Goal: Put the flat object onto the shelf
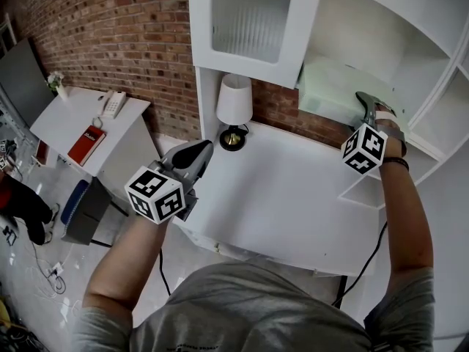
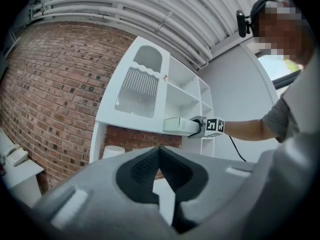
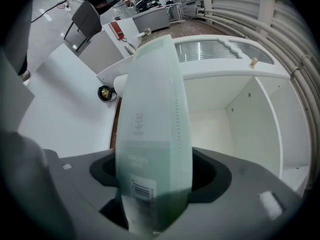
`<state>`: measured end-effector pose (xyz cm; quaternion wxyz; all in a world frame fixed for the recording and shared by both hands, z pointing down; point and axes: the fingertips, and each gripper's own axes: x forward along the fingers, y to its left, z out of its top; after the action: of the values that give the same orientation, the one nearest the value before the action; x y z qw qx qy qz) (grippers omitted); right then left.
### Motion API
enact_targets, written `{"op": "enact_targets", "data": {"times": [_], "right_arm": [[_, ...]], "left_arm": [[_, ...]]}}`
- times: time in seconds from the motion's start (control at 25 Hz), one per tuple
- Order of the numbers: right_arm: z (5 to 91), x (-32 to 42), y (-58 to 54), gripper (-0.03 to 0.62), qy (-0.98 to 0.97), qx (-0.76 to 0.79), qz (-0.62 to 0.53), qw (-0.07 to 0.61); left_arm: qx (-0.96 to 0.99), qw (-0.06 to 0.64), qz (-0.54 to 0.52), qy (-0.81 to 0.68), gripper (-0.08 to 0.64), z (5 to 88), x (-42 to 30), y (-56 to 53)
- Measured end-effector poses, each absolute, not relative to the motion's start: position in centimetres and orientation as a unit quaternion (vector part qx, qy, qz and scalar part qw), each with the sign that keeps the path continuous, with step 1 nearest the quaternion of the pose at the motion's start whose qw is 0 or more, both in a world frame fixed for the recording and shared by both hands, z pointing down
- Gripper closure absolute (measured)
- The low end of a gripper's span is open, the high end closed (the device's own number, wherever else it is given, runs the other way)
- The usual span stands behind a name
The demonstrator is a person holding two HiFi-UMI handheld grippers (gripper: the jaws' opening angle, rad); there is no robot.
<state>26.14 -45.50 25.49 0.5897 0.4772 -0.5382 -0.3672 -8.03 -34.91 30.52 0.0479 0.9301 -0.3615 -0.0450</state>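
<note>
Your right gripper (image 3: 155, 186) is clamped across the two broad faces of a pale green flat pack (image 3: 152, 109), near its end with the barcode. The pack points away from you into an open compartment of the white shelf (image 3: 235, 119), above the right side of the desk (image 1: 293, 189). Your left gripper (image 2: 160, 154) hangs over the desk's front edge with its jaws together and nothing between them.

The pack looks like wrapped paper, so it is probably fairly heavy, and stiff enough to stay flat yet likely to sag when held by one end. Its smooth wrapper may slip. A deep grip across the faces near the end, as now, suits it, and so does letting the shelf board take the weight early.

Neither the head view nor the gripper views show the pack's far end, or whether its underside touches the board. In the head view the right gripper covers the pack's near end. The small print on the wrapper is unreadable.
</note>
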Motion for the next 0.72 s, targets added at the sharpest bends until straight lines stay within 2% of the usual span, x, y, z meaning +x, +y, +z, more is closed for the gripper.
{"op": "enact_targets", "data": {"times": [0.28,0.48,0.72], "right_arm": [[25.9,25.6,-47.1,0.201,-0.591,0.455,-0.302,0.594],[26.7,25.7,-48.3,0.117,-0.615,0.431,-0.266,0.604],[26.8,26.1,-50.2,0.118,-0.614,0.433,-0.261,0.606]], "left_arm": [[0.929,0.052,-0.044,-0.364,0.561,30.7,-8.0,-35.3],[0.926,0.056,-0.043,-0.37,0.561,31.1,-8.5,-35.7],[0.924,0.059,-0.042,-0.376,0.561,31.6,-8.8,-36.1]]}}
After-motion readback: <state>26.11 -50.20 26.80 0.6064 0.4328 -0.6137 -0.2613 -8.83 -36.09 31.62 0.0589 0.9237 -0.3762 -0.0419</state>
